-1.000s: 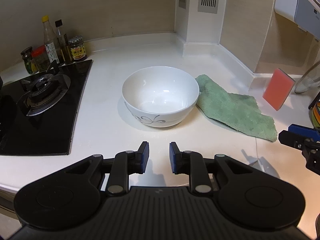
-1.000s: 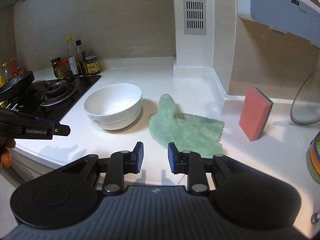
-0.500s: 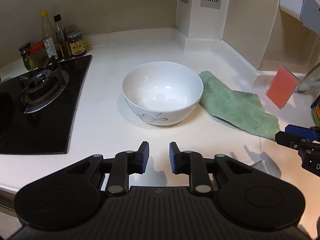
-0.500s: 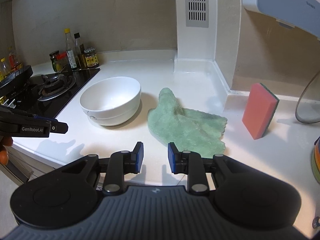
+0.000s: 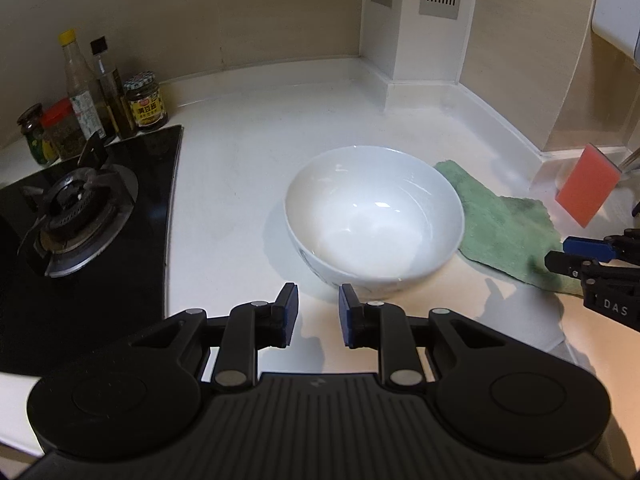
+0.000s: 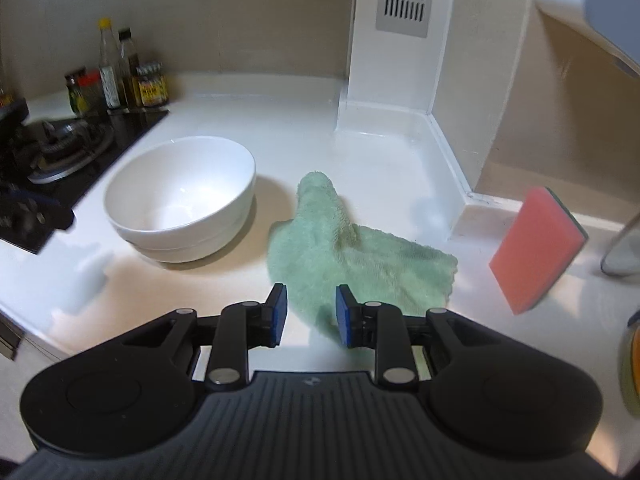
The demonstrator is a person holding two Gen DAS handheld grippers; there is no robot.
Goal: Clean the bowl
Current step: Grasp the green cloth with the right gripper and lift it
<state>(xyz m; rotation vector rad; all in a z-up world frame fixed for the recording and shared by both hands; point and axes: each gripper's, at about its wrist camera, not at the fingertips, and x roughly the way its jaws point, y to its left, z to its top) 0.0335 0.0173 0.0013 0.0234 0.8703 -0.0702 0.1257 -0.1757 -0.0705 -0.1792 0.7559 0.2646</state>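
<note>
A white bowl (image 5: 374, 216) stands upright and empty on the white counter; it also shows in the right wrist view (image 6: 180, 198). A green cloth (image 6: 352, 256) lies crumpled just right of it, also in the left wrist view (image 5: 504, 228). My left gripper (image 5: 318, 314) is open and empty, its tips just short of the bowl's near side. My right gripper (image 6: 307, 316) is open and empty, low over the cloth's near edge; it shows at the right edge of the left wrist view (image 5: 588, 256).
A black gas hob (image 5: 76, 216) lies left of the bowl, with sauce bottles and jars (image 5: 100, 96) behind it. A pink sponge (image 6: 538, 250) leans at the right near a glass lid (image 6: 624, 248). A white wall column (image 6: 396, 40) stands behind.
Both grippers have moved forward and down. The left one has closed in on the bowl, the right one on the cloth. Both stay open.
</note>
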